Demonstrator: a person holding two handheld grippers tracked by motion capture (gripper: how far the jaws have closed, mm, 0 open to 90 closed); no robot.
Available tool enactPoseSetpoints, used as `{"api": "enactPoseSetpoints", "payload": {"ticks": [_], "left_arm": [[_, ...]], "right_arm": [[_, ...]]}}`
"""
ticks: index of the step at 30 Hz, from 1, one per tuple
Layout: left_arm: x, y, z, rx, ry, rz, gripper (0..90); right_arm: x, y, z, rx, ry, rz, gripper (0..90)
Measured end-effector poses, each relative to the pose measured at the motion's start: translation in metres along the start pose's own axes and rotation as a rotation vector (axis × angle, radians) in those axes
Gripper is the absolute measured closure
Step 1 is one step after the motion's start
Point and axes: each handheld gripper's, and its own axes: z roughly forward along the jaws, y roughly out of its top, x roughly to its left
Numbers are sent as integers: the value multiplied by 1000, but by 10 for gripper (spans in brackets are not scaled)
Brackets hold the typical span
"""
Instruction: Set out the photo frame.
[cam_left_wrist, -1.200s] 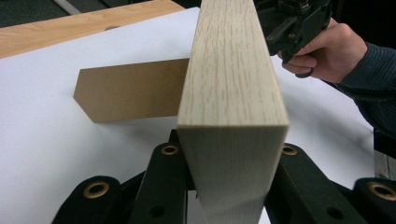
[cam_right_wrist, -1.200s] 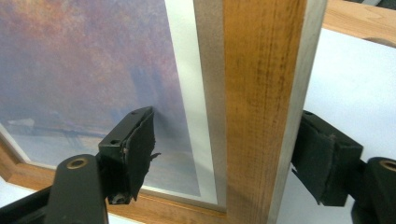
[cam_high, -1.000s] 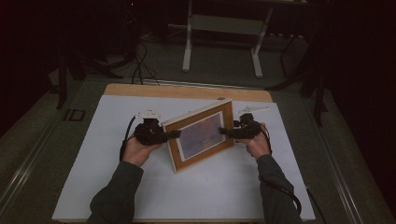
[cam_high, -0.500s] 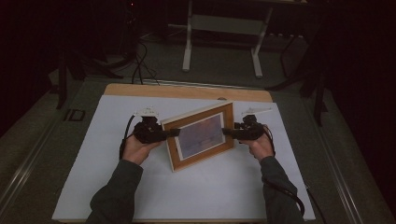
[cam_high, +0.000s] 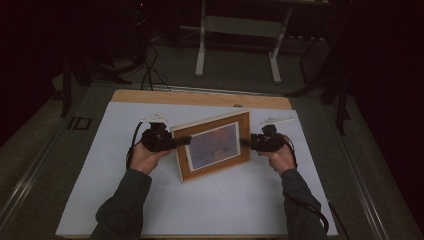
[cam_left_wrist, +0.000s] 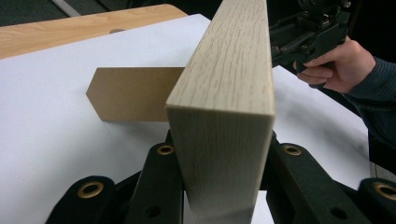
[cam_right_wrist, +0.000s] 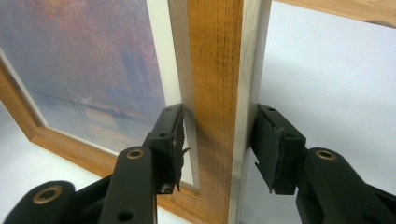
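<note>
Picture frame (cam_high: 214, 146) pinched by left claw (cam_high: 187, 140), right claw (cam_high: 244, 142) closing astride it — white sheet (cam_high: 125, 200), dark room.

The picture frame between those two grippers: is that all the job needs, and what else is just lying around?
In use:
- picture frame
- its stand
- left gripper
- right gripper

Lying about:
- white sheet
- wooden tabletop
- metal stand
- floor cables

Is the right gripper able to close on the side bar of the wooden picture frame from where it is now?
Probably yes: the right gripper already straddles the wooden picture frame, nothing between.
</note>
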Motion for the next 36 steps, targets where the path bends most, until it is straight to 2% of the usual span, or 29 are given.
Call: {"api": "enactPoseSetpoints", "payload": {"ticks": [6,11,20,36], "left_arm": [[4,0,0,-6,-3,-7,719],[8,0,-1,-11,1,-13,696],[12,-1,-1,-18,7,-16,664],[22,2,2,-30,-7,11,632]], "right_arm": [[2,-3,-2,-1,-1,6,573],[8,-2,-3,21,-18,9,584],[16,-8,-7,20,-42,10,615],[31,-16,-12,13,-93,53,620]]}}
